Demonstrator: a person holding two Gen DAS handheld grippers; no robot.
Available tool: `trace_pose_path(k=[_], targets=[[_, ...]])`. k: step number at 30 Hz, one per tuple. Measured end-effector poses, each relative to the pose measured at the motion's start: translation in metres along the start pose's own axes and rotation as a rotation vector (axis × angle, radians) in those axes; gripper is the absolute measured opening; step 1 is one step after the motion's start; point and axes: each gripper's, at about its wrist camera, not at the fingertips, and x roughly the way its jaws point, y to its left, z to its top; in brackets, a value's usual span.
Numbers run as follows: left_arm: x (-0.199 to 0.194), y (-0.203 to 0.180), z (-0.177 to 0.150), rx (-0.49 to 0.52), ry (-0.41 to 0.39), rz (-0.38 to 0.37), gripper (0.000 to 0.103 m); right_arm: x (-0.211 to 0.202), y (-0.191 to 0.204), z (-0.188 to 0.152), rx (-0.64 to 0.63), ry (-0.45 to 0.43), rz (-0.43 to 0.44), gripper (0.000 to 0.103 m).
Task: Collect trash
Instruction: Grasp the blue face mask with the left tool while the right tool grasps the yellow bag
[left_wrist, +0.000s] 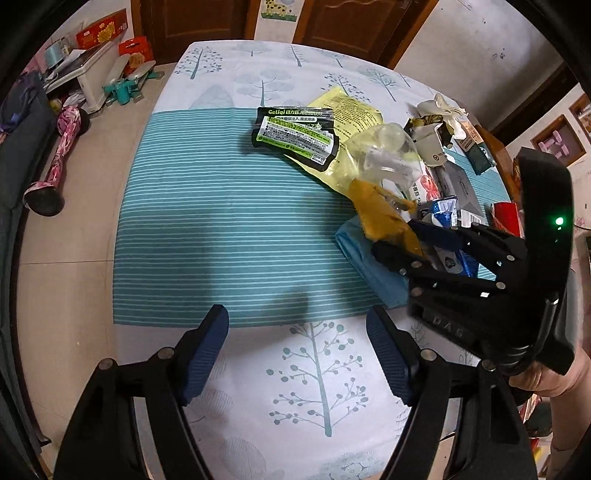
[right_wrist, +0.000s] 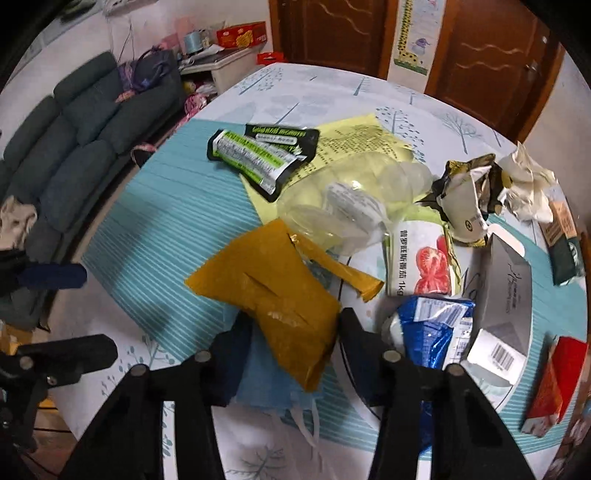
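Observation:
A mustard-yellow wrapper (right_wrist: 273, 280) lies at the near edge of a trash pile, on top of a light blue face mask (right_wrist: 269, 384). My right gripper (right_wrist: 295, 321) points down over it, and both pads touch the wrapper's sides. The left wrist view shows the same grip from the side: the right gripper (left_wrist: 406, 238) holds the yellow wrapper (left_wrist: 380, 210) above the mask (left_wrist: 362, 251). My left gripper (left_wrist: 297, 314) hangs open over bare striped tablecloth (left_wrist: 221, 229), left of the pile, with nothing between its fingers.
The pile holds a black-green pouch (right_wrist: 258, 155), a yellow sheet (right_wrist: 354, 136), a clear plastic bag (right_wrist: 354, 199), a tomato bag (right_wrist: 421, 254), a blue wrapper (right_wrist: 432, 332), a grey box (right_wrist: 506, 288) and a red box (right_wrist: 557, 380). A dark sofa (right_wrist: 74, 147) stands beyond the table's left edge.

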Motion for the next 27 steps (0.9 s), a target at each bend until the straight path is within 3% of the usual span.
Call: trace_pose_path(k=[1, 5, 14, 27], targets=[[0.001, 0.0, 0.001, -0.002, 0.0, -0.002, 0.076, -0.002, -0.002, -0.001, 0.015, -0.005, 0.014, 0.031], [0.0, -0.001, 0.005, -0.013, 0.003, -0.019, 0.075, -0.017, -0.011, -0.004, 0.081, -0.039, 0.082, 0.021], [0.016, -0.017, 0.021, -0.059, 0.02, -0.095, 0.076, -0.046, -0.032, -0.026, 0.282, -0.098, 0.19, 0.018], [0.064, -0.055, 0.031, -0.117, 0.103, -0.038, 0.075, -0.075, -0.05, -0.07, 0.431, -0.173, 0.175, 0.017]])
